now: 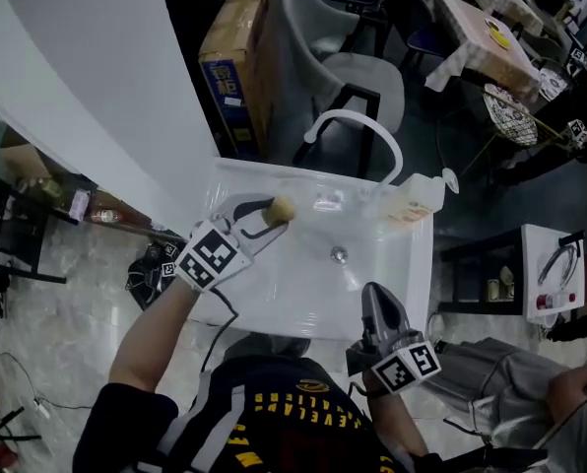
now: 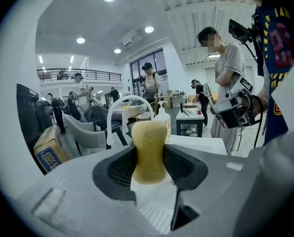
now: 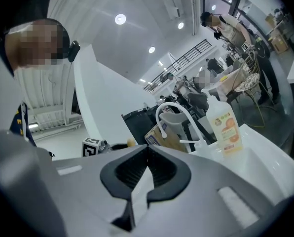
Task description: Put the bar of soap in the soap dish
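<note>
Pinching the bar of soap (image 2: 149, 149) upright between the left gripper (image 2: 149, 163) fingers, narrowed onto its waist, above the sink (image 1: 397, 264) basin. Pressing the right gripper (image 3: 148, 150) fingers fully together on nothing, at the sink's near edge, with a bottle (image 3: 225, 125) standing beyond the fingertips.

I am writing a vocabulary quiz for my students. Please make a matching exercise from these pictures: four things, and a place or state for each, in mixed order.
1. bar of soap
2. right gripper
3. pump bottle
4. cardboard box

A. shut, nothing between its jaws
B. behind the sink, apart from it
C. clamped by the left gripper
D. standing on the sink's rim

Pairs: 1-C, 2-A, 3-D, 4-B.
</note>
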`<state>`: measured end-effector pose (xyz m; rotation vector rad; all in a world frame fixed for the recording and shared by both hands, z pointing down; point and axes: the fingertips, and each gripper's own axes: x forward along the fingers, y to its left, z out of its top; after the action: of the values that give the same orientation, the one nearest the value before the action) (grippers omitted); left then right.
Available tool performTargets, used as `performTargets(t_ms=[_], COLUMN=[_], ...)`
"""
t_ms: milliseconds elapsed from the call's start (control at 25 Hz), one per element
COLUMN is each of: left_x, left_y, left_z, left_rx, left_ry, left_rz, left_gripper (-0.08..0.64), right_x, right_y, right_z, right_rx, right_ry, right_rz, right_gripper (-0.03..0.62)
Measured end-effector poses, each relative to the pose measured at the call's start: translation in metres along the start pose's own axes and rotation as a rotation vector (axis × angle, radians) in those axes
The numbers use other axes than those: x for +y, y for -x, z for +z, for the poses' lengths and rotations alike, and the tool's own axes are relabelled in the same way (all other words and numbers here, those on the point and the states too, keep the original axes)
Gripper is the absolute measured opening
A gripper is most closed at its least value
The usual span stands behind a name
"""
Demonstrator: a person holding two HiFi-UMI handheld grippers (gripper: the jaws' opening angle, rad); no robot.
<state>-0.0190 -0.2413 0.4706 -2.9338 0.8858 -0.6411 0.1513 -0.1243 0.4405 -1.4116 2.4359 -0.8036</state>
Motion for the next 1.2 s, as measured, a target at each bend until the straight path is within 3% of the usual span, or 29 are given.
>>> performTargets(t_ms=[640,1200], left_x=[0.044,0.057], left_y=[-0.082,-0.121], left_z=[-0.079,-0.113], left_rx=[0.181,0.281], left_ry=[-0.087,-0.143], left_rz=[-0.168,-0.273], left_gripper=[0.179,0.179], right_x=[-0.02,-0.03], right_y=[-0.042,-0.05], right_z=[-0.004,-0.006], right_rx=[0.002,-0.006], right_ry=[-0.042,-0.063], right_rz=[-0.103,-0.162], right_gripper=[0.003,0.003])
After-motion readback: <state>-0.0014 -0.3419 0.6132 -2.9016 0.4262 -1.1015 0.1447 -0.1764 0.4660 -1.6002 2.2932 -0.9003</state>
